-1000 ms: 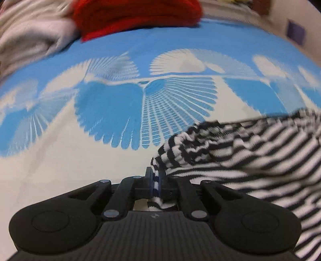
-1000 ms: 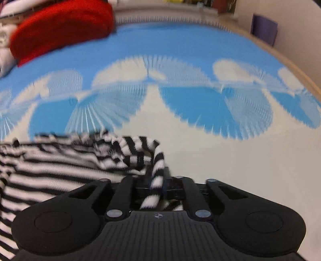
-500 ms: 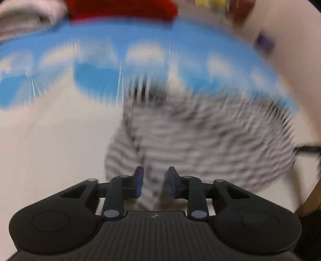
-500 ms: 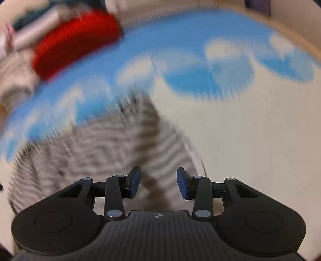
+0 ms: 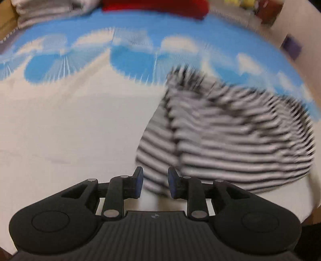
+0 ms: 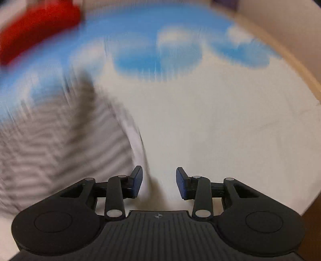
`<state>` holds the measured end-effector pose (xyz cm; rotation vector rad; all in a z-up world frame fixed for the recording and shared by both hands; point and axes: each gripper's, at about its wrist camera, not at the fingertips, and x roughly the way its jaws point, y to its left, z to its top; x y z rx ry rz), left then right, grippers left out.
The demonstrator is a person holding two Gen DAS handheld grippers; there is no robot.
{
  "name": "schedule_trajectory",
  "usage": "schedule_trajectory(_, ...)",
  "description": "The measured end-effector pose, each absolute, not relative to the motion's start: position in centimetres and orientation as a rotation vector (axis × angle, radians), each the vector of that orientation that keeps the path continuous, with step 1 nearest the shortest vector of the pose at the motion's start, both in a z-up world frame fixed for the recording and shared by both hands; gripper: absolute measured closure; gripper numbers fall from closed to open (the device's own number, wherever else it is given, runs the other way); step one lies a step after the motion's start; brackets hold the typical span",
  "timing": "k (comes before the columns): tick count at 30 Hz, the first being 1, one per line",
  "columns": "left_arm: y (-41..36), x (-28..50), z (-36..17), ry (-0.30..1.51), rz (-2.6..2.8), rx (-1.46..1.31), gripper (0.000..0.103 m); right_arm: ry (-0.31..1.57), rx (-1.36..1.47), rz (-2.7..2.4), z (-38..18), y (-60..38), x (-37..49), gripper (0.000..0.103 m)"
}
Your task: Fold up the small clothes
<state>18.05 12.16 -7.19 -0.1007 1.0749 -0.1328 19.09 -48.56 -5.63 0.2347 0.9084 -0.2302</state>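
Note:
A small black-and-white striped garment [image 5: 230, 140] lies folded on the blue-and-white bedspread [image 5: 70, 124]. In the left wrist view it fills the right half, its near left corner just beyond my left gripper [image 5: 154, 183]. The left jaws are opening, with blue pads apart and nothing pressed between them. In the right wrist view the same garment [image 6: 60, 136] is blurred at the left, its right edge running down toward my right gripper [image 6: 159, 182]. That gripper stands open and empty above the white cloth.
A red fabric bundle [image 5: 156, 6] and grey-white clothes [image 5: 48, 10] lie at the far end of the bed. The red bundle [image 6: 38, 26] also shows at top left in the right view. A wooden bed edge [image 6: 291, 66] and wall run along the right.
Both grippers let go of the striped garment's corners, opened, and drew back and up. The garment now lies on the bed, farther from the fingers.

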Motion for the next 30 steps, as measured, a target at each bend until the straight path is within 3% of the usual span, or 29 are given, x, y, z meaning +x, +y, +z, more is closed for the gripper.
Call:
schedule_trajectory(1, 12.0, 17.3, -5.7, 1.023, -0.134, -0.106, 0.072, 0.824, 0.26, -0.212, -3.7, -48.4, 18.1, 0.062)
schedule_trajectory(3, 11.3, 15.7, -3.5, 0.933, -0.128, -0.091, 0.053, 0.705, 0.237, -0.161, -0.8, -47.4, 16.2, 0.057)
schedule_trajectory(4, 10.9, 14.9, -2.6, 0.898, -0.121, -0.08, 0.049, 0.641, 0.214, -0.13, 0.6, -46.6, 14.9, 0.049)
schedule_trajectory(7, 9.6, 13.1, -2.2, 0.857, -0.13, -0.1, 0.046, 0.53, 0.205, -0.034, 1.5, -45.0, 12.2, 0.034)
schedule_trajectory(10, 8.5, 12.4, -4.0, 0.915, -0.105, -0.058, 0.048, 0.598, 0.113, -0.007, 0.0, -43.2, 11.4, 0.036)
schedule_trajectory(13, 8.8, 12.4, -3.8, 0.901, -0.1, -0.142, 0.048, 0.552, 0.06, -0.009, 0.3, -42.2, 10.8, 0.035)
schedule_trajectory(23, 9.7, 13.2, -4.3, 0.921, -0.055, -0.167, 0.048, 0.528, 0.142, -0.075, 0.1, -43.5, 11.8, 0.035)
schedule_trajectory(30, 12.4, 14.9, -7.1, 1.052, -0.04, -0.455, 0.049, 0.443, 0.075, -0.075, 1.7, -45.5, 12.7, 0.035)
